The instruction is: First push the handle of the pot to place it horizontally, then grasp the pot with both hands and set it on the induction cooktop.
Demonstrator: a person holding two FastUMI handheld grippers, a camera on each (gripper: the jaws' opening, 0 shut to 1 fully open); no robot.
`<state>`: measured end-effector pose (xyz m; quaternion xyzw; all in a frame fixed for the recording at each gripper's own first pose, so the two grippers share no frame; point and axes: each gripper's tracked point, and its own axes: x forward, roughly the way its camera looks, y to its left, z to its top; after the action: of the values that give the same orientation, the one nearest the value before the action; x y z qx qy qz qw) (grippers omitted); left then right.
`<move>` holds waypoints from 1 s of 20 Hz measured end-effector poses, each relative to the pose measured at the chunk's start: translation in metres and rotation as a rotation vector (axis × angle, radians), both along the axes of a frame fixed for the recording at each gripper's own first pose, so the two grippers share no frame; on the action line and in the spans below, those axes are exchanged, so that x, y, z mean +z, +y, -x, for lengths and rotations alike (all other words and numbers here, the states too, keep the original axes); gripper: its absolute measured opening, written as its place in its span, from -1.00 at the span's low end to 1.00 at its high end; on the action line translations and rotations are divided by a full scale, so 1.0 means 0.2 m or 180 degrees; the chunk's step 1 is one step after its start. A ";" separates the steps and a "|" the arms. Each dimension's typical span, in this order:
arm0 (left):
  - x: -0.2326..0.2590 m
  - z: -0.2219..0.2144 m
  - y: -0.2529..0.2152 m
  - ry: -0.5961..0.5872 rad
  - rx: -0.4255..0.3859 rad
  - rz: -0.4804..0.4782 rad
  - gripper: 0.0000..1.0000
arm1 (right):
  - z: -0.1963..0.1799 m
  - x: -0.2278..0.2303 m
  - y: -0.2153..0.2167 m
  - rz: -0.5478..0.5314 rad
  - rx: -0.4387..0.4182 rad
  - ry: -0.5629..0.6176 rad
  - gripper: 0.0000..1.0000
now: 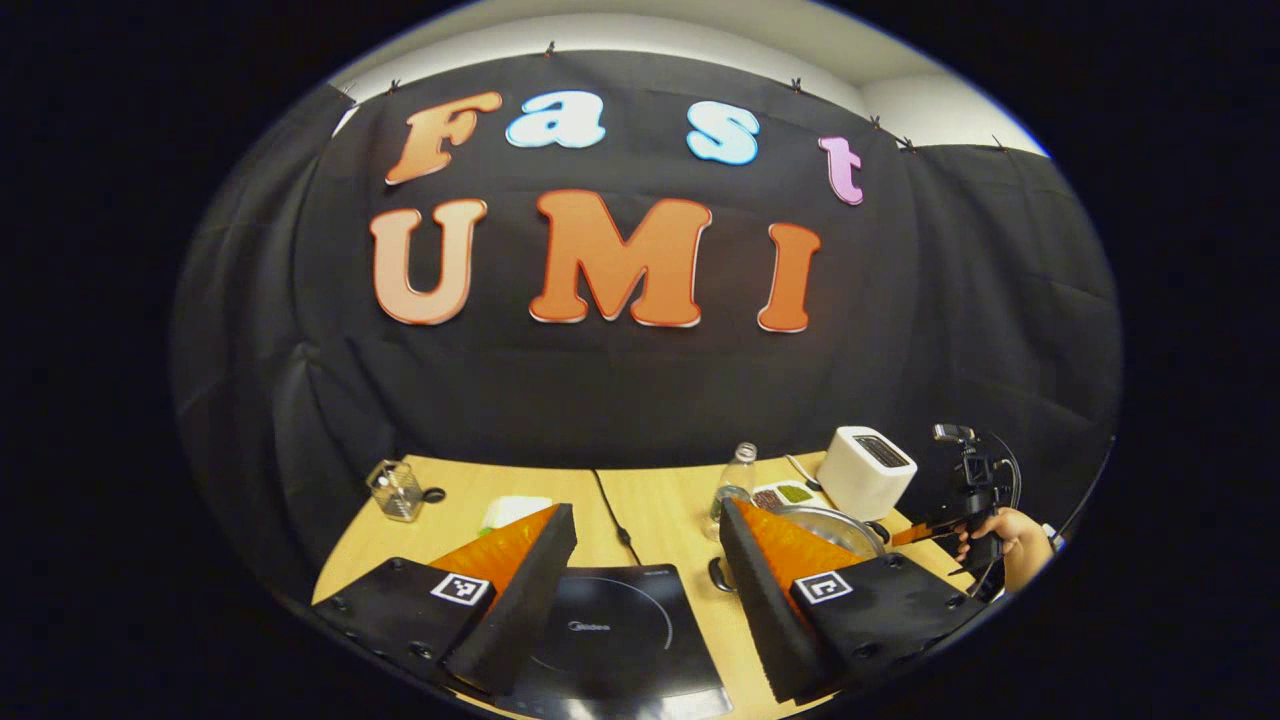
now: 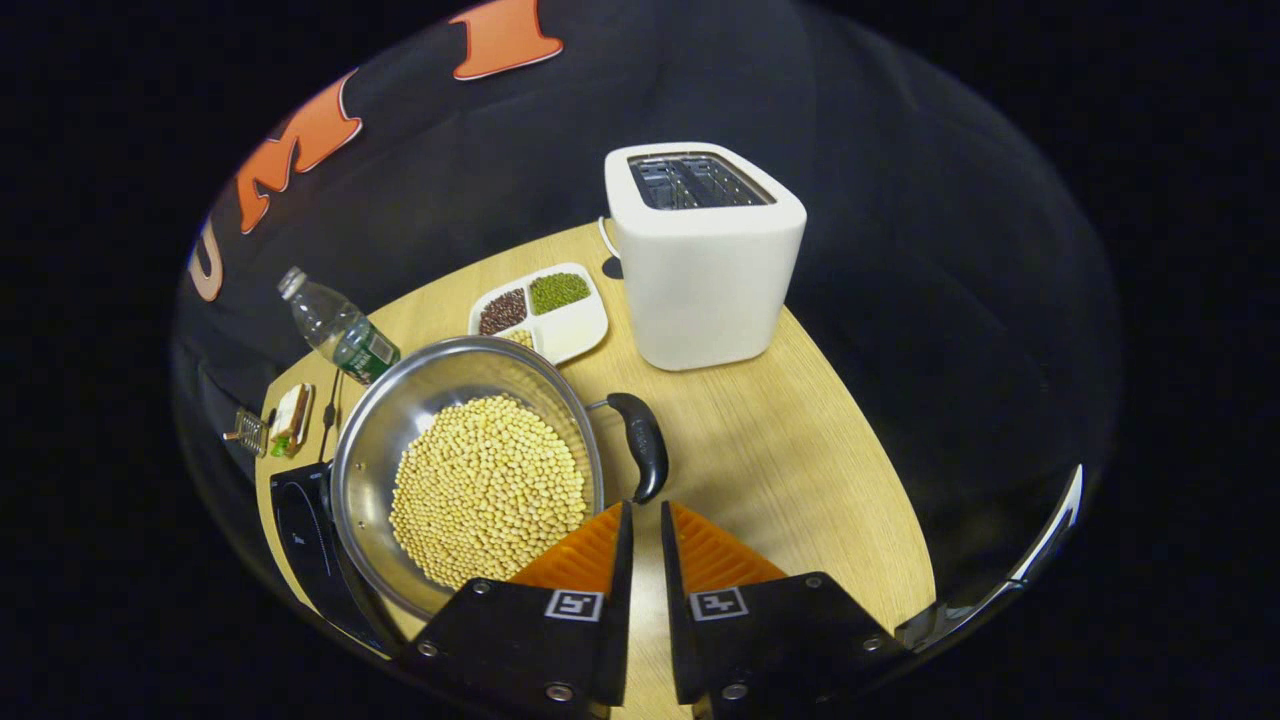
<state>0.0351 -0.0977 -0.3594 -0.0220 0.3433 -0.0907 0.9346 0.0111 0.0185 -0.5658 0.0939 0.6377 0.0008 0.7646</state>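
Pot (image 2: pixel 470 470) of beans (image 2: pixel 488 503) near bench edge, beside cooktop (image 2: pixel 300 540), handle (image 2: pixel 642 445) just ahead of right gripper (image 2: pixel 640 525), fingers nearly together. Left gripper (image 1: pixel 645 560) over cooktop, fingers wide apart. Hard shove: beans spilled, pot skidding. Toaster (image 2: pixel 705 255), tray (image 2: pixel 545 310), bottle (image 2: pixel 338 325) crowding behind.

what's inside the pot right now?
The pot holds a heap of pale yellow beans covering most of its bottom. The near rim is hidden behind the right gripper; whatever lies under the beans is covered.
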 end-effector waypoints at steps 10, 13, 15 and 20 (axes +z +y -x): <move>-0.79 0.06 -0.42 0.1101 -0.0301 0.0115 0.92 | -0.05 -0.05 0.08 -0.0017 0.0214 -0.0094 0.59; -1.01 0.11 -0.51 0.1406 -0.0366 0.0032 0.92 | -0.05 -0.10 0.07 0.0051 0.0204 -0.0055 0.68; -1.15 0.13 -0.56 0.1601 -0.0395 0.0013 0.92 | -0.06 -0.13 0.06 0.0085 0.0199 -0.0032 0.72; -1.41 0.11 -0.64 0.1811 -0.0280 -0.0033 0.92 | -0.06 -0.20 0.05 0.0155 0.0239 -0.0010 0.72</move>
<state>0.0131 -0.2257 -0.6407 -0.0268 0.5928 -0.1196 0.7960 0.0224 0.0277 -0.6066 0.0512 0.6393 0.0142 0.7671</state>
